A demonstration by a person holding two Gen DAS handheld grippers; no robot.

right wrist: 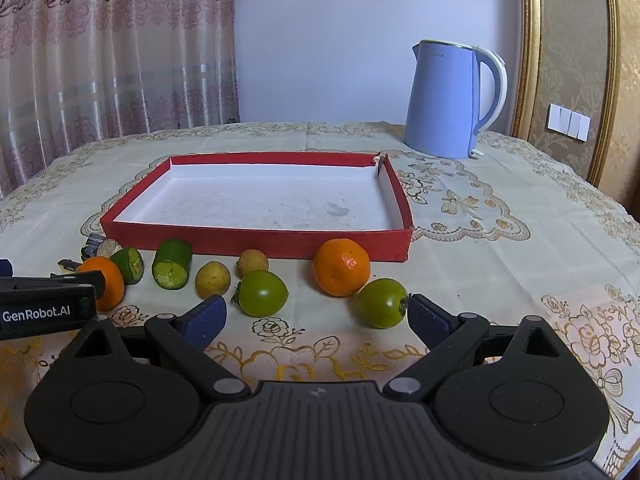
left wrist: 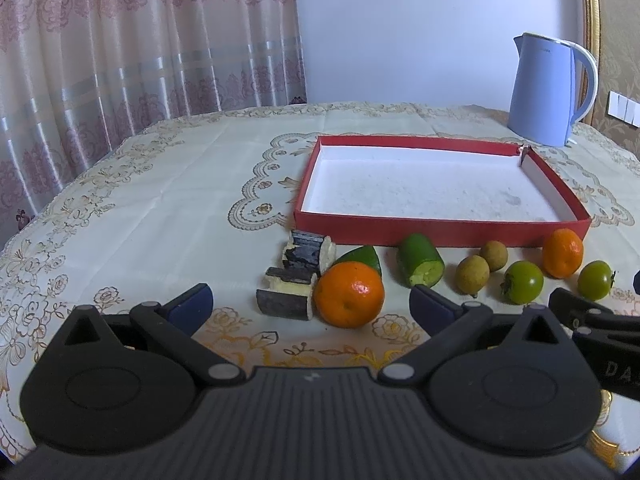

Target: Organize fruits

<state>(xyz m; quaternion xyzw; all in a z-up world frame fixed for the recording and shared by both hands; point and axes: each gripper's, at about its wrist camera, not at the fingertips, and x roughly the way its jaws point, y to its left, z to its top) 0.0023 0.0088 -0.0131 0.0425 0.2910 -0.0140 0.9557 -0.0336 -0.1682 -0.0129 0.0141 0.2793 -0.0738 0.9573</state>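
Fruit lies in a loose row on the surface (right wrist: 500, 216), ahead of both sets of jaws and just in front of the near wall of the red tray (right wrist: 256, 240). The tray's white floor holds nothing, so judging from this the sorting has not begun: every piece is yet to be lifted over the wall.

Counted across both views: two oranges, one (left wrist: 349, 294) straight ahead of the left gripper (left wrist: 311, 306) between its spread jaws, the other (right wrist: 341, 267) ahead of the right gripper (right wrist: 316, 316), close to the tray wall. Two green persimmon-like fruits, one (right wrist: 383, 302) just inside the right-hand jaw of the right gripper, its calyx nearly touching the blue pad, the other (right wrist: 262, 293) ahead and slightly toward the left-hand jaw. Two small tan round fruits, probably longans (right wrist: 213, 279), side by side beyond that. Two cut green cucumber pieces (right wrist: 173, 264), leftward of the longans. Three dark-skinned cut chunks with pale flesh, possibly eggplant (left wrist: 286, 294), lie ahead-left of the left jaws; whether these count as fruit is doubtful.

Both grippers hover low with jaws wide apart, gripping nothing. A blue electric kettle (right wrist: 452, 100) stands far beyond the tray, to the right.
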